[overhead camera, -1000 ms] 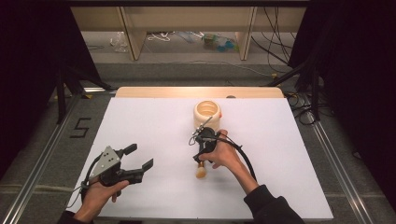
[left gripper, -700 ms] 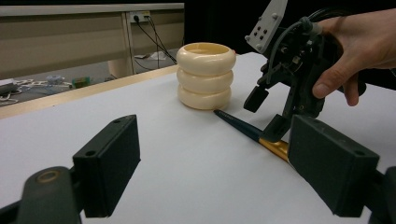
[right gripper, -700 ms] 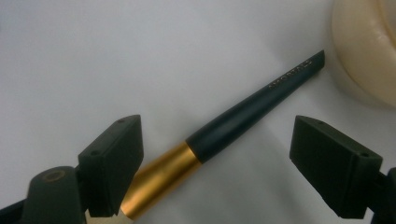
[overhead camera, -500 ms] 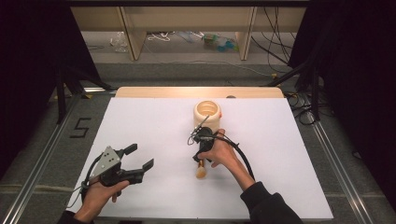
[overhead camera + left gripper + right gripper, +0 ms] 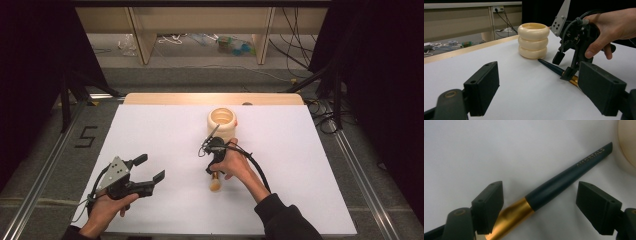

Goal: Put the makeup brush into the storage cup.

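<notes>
Dark-handled brush (image 5: pixel 564 182) lies flat on the table (image 5: pixel 310 165), tip near the cream holder (image 5: pixel 222 122); your right gripper (image 5: pixel 539 202) straddles it, jaws apart. Your left gripper (image 5: pixel 150 170) hovers open, well aside.

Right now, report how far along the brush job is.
Done: the right gripper is down over the brush, which lies flat on the white table with its dark handle tip near the cream holder. In hand: the open jaws straddle the brush, not yet closed. Left: grip, lift, probably into the holder. The left gripper waits open, apart.
</notes>
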Available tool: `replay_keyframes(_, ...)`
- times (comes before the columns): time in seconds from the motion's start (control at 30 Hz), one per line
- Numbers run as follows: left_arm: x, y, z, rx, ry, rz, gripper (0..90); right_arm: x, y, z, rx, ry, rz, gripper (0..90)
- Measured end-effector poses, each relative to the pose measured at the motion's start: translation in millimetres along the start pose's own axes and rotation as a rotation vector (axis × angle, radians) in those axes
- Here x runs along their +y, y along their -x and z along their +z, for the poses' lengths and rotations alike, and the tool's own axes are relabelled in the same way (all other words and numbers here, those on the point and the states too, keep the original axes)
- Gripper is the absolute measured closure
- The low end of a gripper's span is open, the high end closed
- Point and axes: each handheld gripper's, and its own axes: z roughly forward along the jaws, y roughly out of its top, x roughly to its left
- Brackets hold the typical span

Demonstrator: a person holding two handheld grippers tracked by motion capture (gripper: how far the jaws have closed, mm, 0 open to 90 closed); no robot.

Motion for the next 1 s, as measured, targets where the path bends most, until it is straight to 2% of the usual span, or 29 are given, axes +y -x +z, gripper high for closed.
replay_keyframes(0.13, 0.0, -0.1, -0.1, 0.0, 0.001, 0.0, 17.7, 1.3, -1.7, 2.5, -0.011, -0.026, -0.015, 26.6)
replay_keyframes(0.37, 0.2, 0.1, -0.1, 0.0, 0.003, -0.001, 17.8, 1.5, -2.3, 3.2, -0.006, -0.033, -0.027, 32.4)
replay_keyframes(0.47, 0.2, 0.1, -0.2, 0.001, 0.003, -0.001, 17.8, 1.7, -1.9, 1.3, -0.002, -0.04, -0.028, 40.3)
replay_keyframes(0.5, 0.1, 0.0, -0.1, 0.001, 0.003, -0.001, 17.8, 1.7, -1.9, 1.3, -0.002, -0.04, -0.028, 40.3)
replay_keyframes(0.53, 0.2, -0.1, -0.2, 0.001, 0.003, -0.001, 17.9, 1.2, -0.7, 0.5, 0.002, -0.035, -0.043, 45.1)
replay_keyframes(0.63, 0.2, 0.2, -0.2, 0.001, 0.004, -0.004, 17.9, 1.3, -0.8, -0.4, 0.003, -0.041, -0.04, 48.1)
replay_keyframes(0.67, 0.2, 0.2, -0.2, 0.001, 0.004, -0.001, 17.9, 1.2, -0.7, -0.8, 0.005, -0.046, -0.053, 50.9)
replay_keyframes(0.83, 0.2, -0.1, -0.2, 0.001, 0.005, -0.002, 17.9, 1.8, -2.0, -1.7, 0.01, -0.057, -0.066, 57.3)
replay_keyframes(1.0, 0.1, 0.3, -0.2, 0.001, 0.004, -0.004, 18.0, 2.7, -2.1, -2.2, 0.014, -0.07, -0.073, 60.0)
